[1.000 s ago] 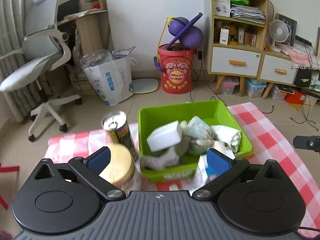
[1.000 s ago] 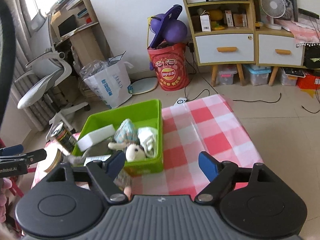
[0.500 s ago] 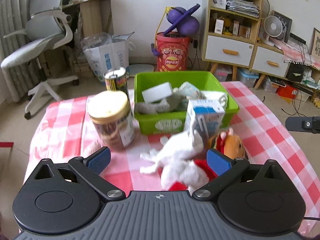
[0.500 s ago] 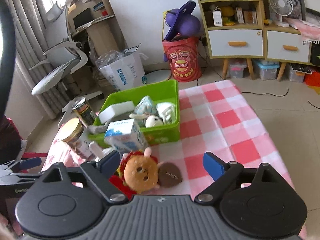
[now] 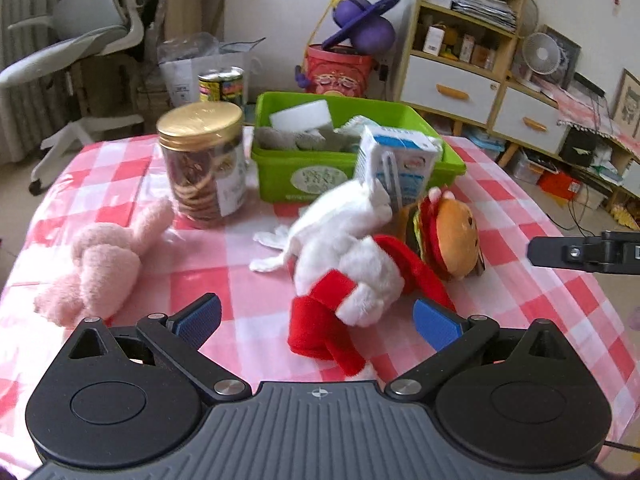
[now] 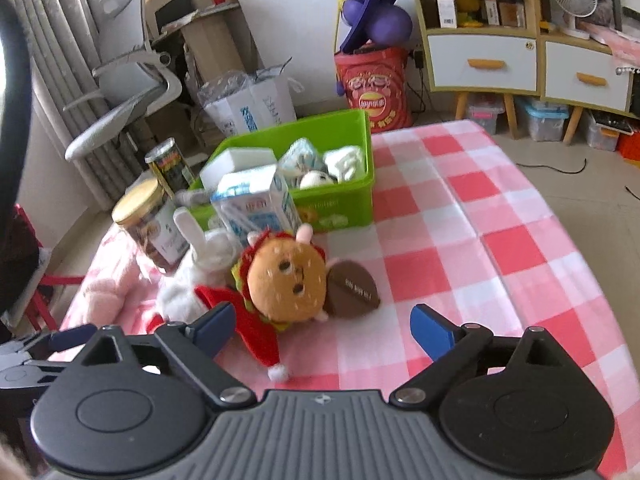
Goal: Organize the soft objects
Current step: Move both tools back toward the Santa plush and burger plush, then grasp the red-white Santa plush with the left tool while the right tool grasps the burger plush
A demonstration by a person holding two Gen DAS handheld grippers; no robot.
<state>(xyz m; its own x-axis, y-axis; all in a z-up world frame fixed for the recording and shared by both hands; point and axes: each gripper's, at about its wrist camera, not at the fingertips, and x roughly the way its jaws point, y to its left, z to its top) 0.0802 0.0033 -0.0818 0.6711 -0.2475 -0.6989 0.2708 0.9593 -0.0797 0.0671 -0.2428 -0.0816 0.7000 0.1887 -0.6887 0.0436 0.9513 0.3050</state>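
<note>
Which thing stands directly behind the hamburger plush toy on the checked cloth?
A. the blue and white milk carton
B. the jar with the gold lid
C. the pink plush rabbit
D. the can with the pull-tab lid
A: the milk carton stands upright just behind the hamburger plush, between it and the green bin.

A red bucket (image 6: 374, 88) is standing on the floor at about twelve o'clock in the right wrist view, and it is showing the Lay's logo on a round red-and-yellow badge, with smaller characters beneath that are blurring out. At eleven o'clock, a white paper bag (image 6: 250, 110) is carrying blue Chinese characters, too smeared to read. The milk carton (image 6: 256, 208) at ten o'clock is bearing blue print that is staying illegible. The brown round tag (image 6: 352, 288) beside the burger plush (image 6: 286, 280) is showing pale lettering, unreadable.
</note>
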